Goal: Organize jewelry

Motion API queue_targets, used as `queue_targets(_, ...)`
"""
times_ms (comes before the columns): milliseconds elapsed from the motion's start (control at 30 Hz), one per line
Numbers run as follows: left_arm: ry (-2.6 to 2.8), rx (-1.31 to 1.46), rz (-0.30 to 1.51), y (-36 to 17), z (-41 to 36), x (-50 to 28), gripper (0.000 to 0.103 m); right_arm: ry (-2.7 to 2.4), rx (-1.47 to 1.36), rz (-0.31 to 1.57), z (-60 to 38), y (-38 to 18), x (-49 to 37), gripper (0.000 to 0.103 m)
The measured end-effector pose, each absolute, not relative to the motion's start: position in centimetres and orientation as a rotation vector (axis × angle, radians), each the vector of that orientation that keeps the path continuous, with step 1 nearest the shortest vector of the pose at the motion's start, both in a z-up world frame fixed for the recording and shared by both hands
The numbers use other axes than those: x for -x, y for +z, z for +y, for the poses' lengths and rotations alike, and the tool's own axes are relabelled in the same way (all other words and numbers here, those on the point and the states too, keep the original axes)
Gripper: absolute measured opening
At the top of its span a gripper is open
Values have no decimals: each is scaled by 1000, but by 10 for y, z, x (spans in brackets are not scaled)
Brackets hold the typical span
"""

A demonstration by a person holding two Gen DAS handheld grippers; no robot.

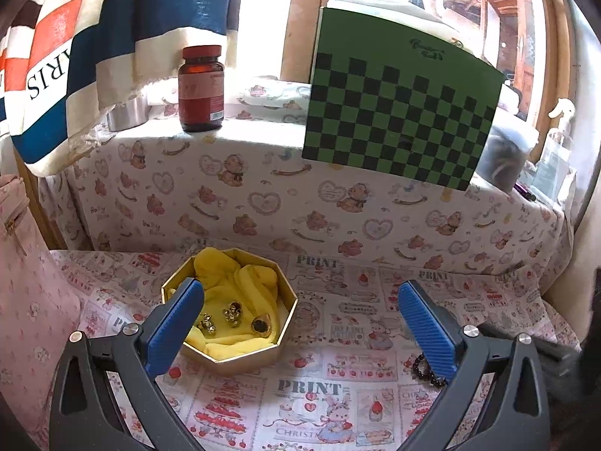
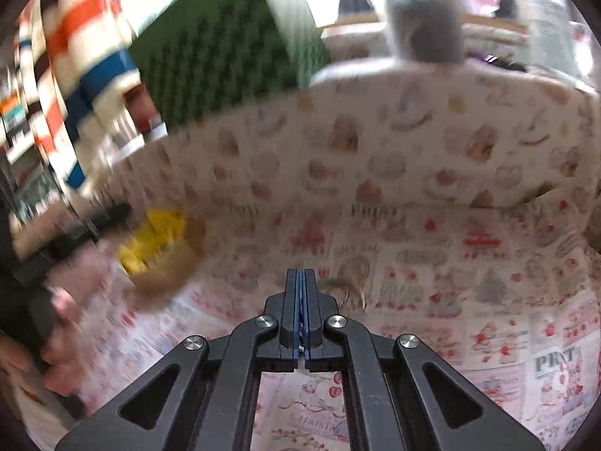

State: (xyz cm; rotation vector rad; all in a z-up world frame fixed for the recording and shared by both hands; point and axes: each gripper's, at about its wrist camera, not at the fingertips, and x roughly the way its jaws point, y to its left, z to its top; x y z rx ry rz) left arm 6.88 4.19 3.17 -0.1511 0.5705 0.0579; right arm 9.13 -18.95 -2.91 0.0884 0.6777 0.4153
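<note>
L tongs (image 1: 300, 319) wide open, blue pads spread, nothing between them, hovering over the worktop (image 1: 338, 406) w/ its printed cloth. Gold octagon box (image 1: 229, 308) sits just behind the L pad, lined w/ yellow cloth (image 1: 240, 282); a few small gold pieces (image 1: 233, 314) lie inside on the lining. Dark bead bracelet (image 1: 426, 370) lies on the cloth, partly hidden by the R pad of the same tongs, well apart from the box.

R tongs (image 2: 300, 274) closed, pads pressed together; can't tell if anything thin is pinched. R view is blurred: box (image 2: 169, 259) shows at left.

Behind: brown pill bottle (image 1: 201, 88) & green checkered board (image 1: 402, 112) on a raised ledge.
</note>
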Motion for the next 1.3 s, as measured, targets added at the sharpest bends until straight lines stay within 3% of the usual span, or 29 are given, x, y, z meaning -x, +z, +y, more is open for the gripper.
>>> queue_targets(67,59,162,571,32,44,-69,102,411,-23,712,-175,-41,-96,6)
queue_targets(133,56,172,571,33,46,-69,102,421,-15,729,-169,-47,-98,18)
queue_targets(200,57,178,571,33,47,-69,102,425,-13,732,-164,-49,-98,42)
queue_targets(233,59,180,572,33,47,-69,102,417,-7,725,-161,-50,-98,44)
queue_targets(433,56,201,591,31,52,-72,102,340,40,806,-147,-63,-109,43)
queue_targets(467,57,204,592,31,53,-72,102,332,32,799,-149,-63,-109,36)
queue_targets(500,60,207,593,30,54,-73,102,338,17,801,-151,-63,-110,22)
queue_targets(600,59,215,597,29,55,-73,102,337,-43,770,-162,-58,-108,7)
queue_targets(967,67,205,582,31,56,-70,102,322,-149,516,-209,1,-68,7)
queue_targets(1300,81,175,574,30,51,-69,102,372,-145,407,-218,24,-49,7)
